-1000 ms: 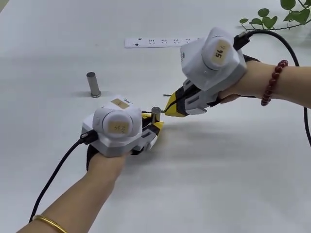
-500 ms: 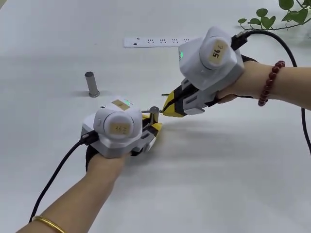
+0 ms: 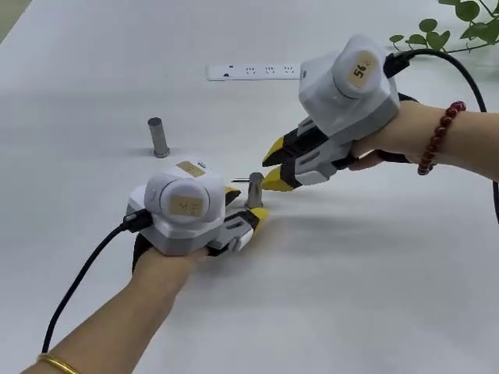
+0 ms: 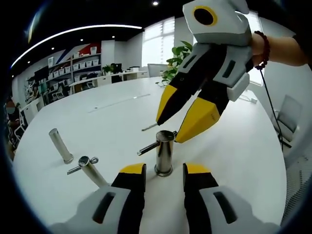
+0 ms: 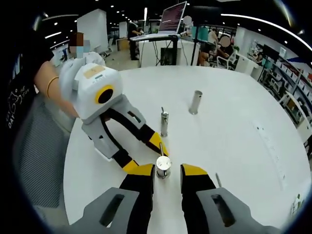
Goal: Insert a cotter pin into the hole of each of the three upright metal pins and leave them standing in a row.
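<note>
A steel pin (image 3: 254,191) (image 4: 164,152) (image 5: 163,165) stands upright with a cotter pin (image 3: 238,180) (image 4: 146,147) through its top hole. My left gripper (image 3: 245,204) (image 4: 164,169) is open, its jaws on either side of the pin's base. My right gripper (image 3: 270,167) (image 5: 166,168) (image 4: 170,130) is open, its tips just to the right of the pin's top. A second pin with a cotter pin (image 4: 89,167) (image 5: 165,122) stands nearby. A bare pin (image 3: 158,137) (image 4: 61,145) (image 5: 196,101) stands further off. A loose cotter pin (image 4: 149,126) (image 5: 218,180) lies on the table.
A white power strip (image 3: 253,72) lies at the back of the white table (image 3: 351,296). Plant leaves (image 3: 444,27) reach in at the back right. Black cables trail from both grippers.
My right gripper has opened, let go of the cotter pin and drawn back a little to the right. The cotter pin stays in the pin's hole.
</note>
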{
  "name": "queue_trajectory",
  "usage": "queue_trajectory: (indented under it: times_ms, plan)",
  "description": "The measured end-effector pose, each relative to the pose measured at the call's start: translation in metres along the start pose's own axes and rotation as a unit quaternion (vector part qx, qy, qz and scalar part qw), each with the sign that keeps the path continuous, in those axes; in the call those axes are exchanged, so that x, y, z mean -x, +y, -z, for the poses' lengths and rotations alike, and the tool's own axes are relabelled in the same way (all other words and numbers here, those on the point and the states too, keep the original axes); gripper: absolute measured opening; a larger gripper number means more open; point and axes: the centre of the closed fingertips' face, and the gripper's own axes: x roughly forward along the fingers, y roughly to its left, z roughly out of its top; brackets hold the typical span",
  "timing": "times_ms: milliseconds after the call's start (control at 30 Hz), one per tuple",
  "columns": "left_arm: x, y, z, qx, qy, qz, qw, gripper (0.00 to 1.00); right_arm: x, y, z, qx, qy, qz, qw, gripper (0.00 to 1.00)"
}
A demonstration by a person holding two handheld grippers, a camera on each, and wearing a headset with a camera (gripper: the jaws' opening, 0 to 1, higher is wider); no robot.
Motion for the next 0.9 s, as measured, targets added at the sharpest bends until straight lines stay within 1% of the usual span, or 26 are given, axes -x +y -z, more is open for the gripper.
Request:
queue_trajectory:
  times_ms: [67, 100, 133, 167, 333, 400, 500, 567, 633, 733, 800, 900]
  plan:
    - [0.003, 0.000, 0.001, 0.001, 0.004, 0.001, 1.0000, 0.30, -0.002, 0.001, -0.001, -0.001, 0.000, -0.002, 1.0000, 0.16]
    - [0.006, 0.000, 0.001, 0.007, 0.005, 0.002, 1.0000, 0.31, -0.005, 0.004, -0.001, 0.002, 0.003, -0.005, 1.0000, 0.16]
    - [0.007, 0.000, 0.001, 0.008, 0.004, 0.002, 1.0000, 0.32, -0.007, 0.004, -0.001, 0.004, 0.004, -0.006, 1.0000, 0.16]
    - [0.011, 0.000, 0.000, 0.015, -0.001, 0.004, 0.9999, 0.33, -0.008, 0.005, 0.000, 0.004, 0.005, -0.007, 1.0000, 0.15]
    - [0.021, -0.001, 0.000, 0.027, 0.003, 0.001, 0.9996, 0.39, -0.014, 0.006, 0.000, 0.006, 0.011, -0.012, 0.9999, 0.13]
    - [0.025, -0.003, -0.001, 0.035, -0.001, 0.002, 0.9994, 0.40, -0.015, 0.007, 0.000, 0.004, 0.012, -0.016, 0.9998, 0.12]
    - [0.030, -0.005, 0.000, 0.033, 0.001, 0.001, 0.9995, 0.43, -0.018, 0.005, 0.003, 0.009, 0.019, -0.016, 0.9997, 0.11]
    - [0.034, -0.004, 0.000, 0.038, 0.000, 0.002, 0.9993, 0.45, -0.020, 0.005, 0.005, 0.012, 0.024, -0.017, 0.9995, 0.11]
    - [0.037, -0.004, -0.002, 0.049, -0.006, 0.001, 0.9988, 0.46, -0.020, 0.003, 0.008, 0.012, 0.029, -0.016, 0.9994, 0.10]
    - [0.042, -0.003, -0.004, 0.065, -0.007, -0.005, 0.9979, 0.50, -0.021, 0.002, 0.009, 0.013, 0.031, -0.014, 0.9993, 0.09]
    - [0.047, -0.003, -0.008, 0.077, -0.018, -0.006, 0.9968, 0.51, -0.021, 0.000, 0.010, 0.014, 0.032, -0.015, 0.9993, 0.09]
    - [0.055, -0.002, -0.011, 0.078, -0.022, -0.013, 0.9966, 0.53, -0.021, 0.002, 0.009, 0.013, 0.031, -0.016, 0.9993, 0.09]
